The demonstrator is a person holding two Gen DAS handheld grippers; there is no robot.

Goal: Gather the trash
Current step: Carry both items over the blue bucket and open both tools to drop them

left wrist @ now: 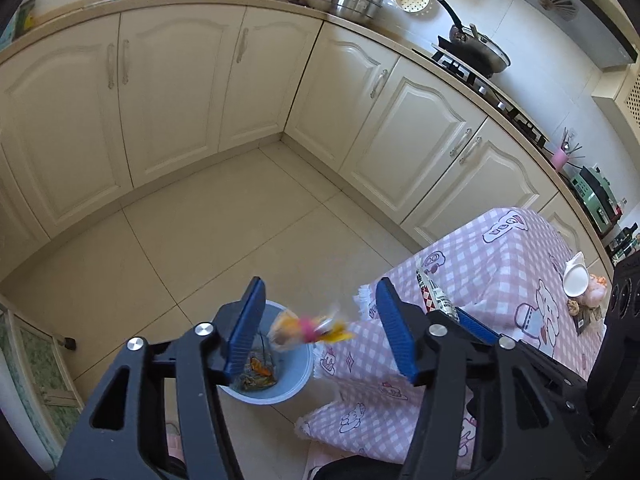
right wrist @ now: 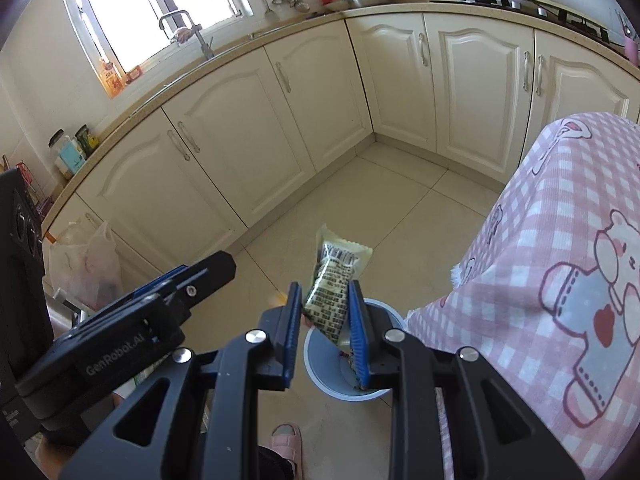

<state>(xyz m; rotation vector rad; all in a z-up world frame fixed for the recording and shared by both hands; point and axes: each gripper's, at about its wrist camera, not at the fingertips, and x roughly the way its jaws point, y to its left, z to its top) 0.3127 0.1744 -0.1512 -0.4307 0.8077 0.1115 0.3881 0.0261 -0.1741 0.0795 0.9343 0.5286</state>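
Note:
My left gripper (left wrist: pixel 320 324) is open above a light blue bin (left wrist: pixel 298 376) on the floor. A yellow and pink wrapper (left wrist: pixel 310 328), blurred, is in the air between the jaws, over the bin. A green and orange wrapper (left wrist: pixel 258 374) lies inside the bin. My right gripper (right wrist: pixel 325 312) is shut on a cream snack packet (right wrist: pixel 334 280) with black print, held over the bin (right wrist: pixel 320 364). The packet also shows in the left wrist view (left wrist: pixel 434 294), beside the right gripper's blue finger (left wrist: pixel 476 324).
A table with a pink checked cloth (left wrist: pixel 496 264) stands right of the bin; a white cup (left wrist: pixel 576 278) and small bits lie on it. Cream cabinets (left wrist: pixel 168 92) line the walls. A plastic bag (right wrist: pixel 86 264) sits at the left. A pink slipper (right wrist: pixel 286 442) is below.

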